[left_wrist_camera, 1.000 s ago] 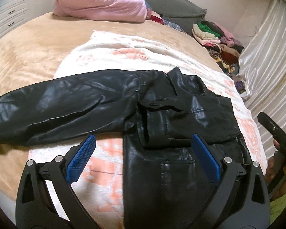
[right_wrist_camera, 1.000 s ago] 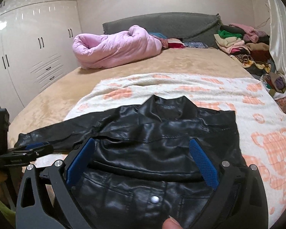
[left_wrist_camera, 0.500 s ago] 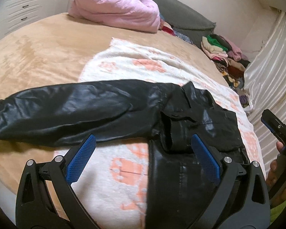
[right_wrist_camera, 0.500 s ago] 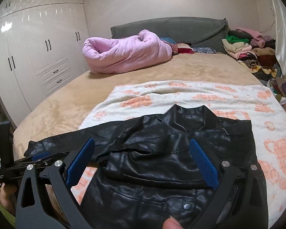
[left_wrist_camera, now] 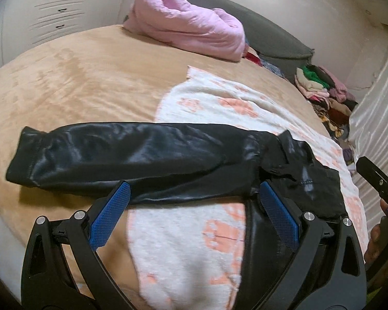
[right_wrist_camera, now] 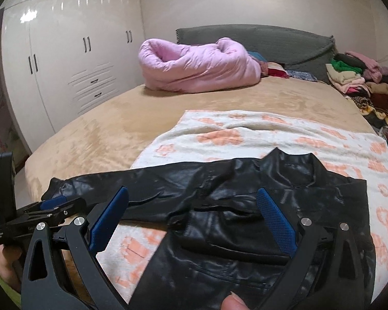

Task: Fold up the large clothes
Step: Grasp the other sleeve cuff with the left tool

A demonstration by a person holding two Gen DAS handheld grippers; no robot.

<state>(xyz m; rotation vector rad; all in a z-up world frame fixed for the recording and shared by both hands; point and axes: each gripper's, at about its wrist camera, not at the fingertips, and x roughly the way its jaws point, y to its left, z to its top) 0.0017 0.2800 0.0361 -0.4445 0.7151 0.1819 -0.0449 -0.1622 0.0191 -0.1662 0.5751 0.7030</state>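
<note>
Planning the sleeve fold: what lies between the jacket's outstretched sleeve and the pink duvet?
Only bare tan bedspread between sleeve and pink duvet, in both views.

Jacket (left_wrist_camera: 292,186) on blanket (left_wrist_camera: 219,108); sleeve (left_wrist_camera: 116,157) stretches left onto bed (left_wrist_camera: 77,77); quilt (left_wrist_camera: 188,31) behind, seemingly against headboard.

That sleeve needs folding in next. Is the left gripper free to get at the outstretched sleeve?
Probably yes: the left gripper is open and empty, and the sleeve lies flat on the bed just ahead, with nothing between them.
</note>
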